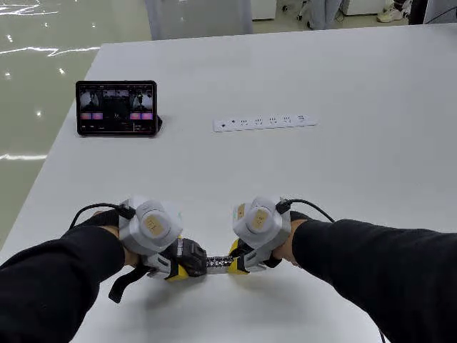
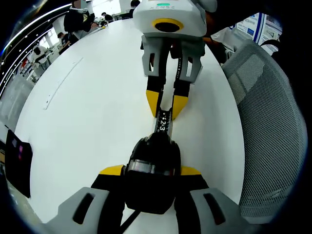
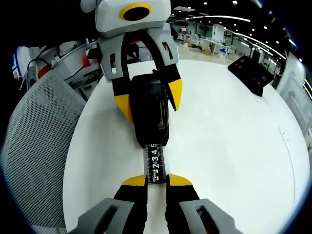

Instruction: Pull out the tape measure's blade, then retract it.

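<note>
Tape measure (image 2: 152, 163) as I saw it: a black case, clamped between the left tongs (image 2: 152, 170) low at the near edge of the white bench (image 1: 285, 78). Its blade (image 3: 155, 163) was drawn out a short way, dark with pale numerals 2 to 5 showing, and its tip was pinched by the right tongs (image 3: 156, 181).

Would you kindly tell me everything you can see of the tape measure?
The tape measure has a black, plastic-looking case with a glossy grey band across it. It sits low at the near edge of the white table, clamped on both sides by the yellow-tipped jaws of the left gripper. A short stretch of dark blade with pale numerals, 2 to 5 legible, is pulled out and runs straight to the right gripper, whose jaws pinch its end.
</note>
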A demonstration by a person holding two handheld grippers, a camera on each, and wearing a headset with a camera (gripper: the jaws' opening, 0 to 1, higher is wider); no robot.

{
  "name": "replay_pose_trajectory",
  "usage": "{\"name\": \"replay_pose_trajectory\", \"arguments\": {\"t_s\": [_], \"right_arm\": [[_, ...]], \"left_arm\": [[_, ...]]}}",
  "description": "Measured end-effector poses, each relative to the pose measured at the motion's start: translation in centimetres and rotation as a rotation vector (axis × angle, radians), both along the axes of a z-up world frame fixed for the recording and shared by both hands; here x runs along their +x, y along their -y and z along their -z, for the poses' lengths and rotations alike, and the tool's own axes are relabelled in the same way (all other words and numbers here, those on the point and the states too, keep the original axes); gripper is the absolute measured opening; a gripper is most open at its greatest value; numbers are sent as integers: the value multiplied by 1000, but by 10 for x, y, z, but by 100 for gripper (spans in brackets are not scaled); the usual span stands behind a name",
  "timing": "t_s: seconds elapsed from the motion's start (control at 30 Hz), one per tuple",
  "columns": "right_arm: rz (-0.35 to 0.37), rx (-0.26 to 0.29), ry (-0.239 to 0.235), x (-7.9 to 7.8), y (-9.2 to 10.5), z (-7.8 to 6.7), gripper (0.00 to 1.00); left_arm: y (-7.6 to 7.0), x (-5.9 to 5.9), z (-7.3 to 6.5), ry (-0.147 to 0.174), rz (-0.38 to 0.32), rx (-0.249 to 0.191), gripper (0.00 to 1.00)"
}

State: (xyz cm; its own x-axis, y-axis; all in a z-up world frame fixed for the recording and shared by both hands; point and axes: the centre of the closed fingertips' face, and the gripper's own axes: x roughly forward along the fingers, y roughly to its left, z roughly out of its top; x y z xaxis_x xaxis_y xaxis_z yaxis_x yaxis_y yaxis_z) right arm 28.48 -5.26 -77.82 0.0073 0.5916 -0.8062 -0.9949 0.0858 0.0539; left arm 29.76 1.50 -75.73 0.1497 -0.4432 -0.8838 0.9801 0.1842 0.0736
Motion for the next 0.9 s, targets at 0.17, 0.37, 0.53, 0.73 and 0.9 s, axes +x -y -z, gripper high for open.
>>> {"name": "replay_pose_trajectory", "arguments": {"t_s": [0.17,0.37,0.53,0.73,0.9], "right_arm": [[6,-5,0,0,3,0,10],[11,-9,1,-1,7,1,10],[14,-17,-1,-1,10,1,10],[18,-21,-4,-2,13,1,10],[17,-23,-2,-2,18,1,10]], "left_arm": [[0,0,0,0,2,-1,34],[0,-1,0,2,4,-2,34],[0,-1,0,2,5,-2,34],[0,-1,0,3,4,-3,34],[0,-1,0,2,1,-4,34]]}}
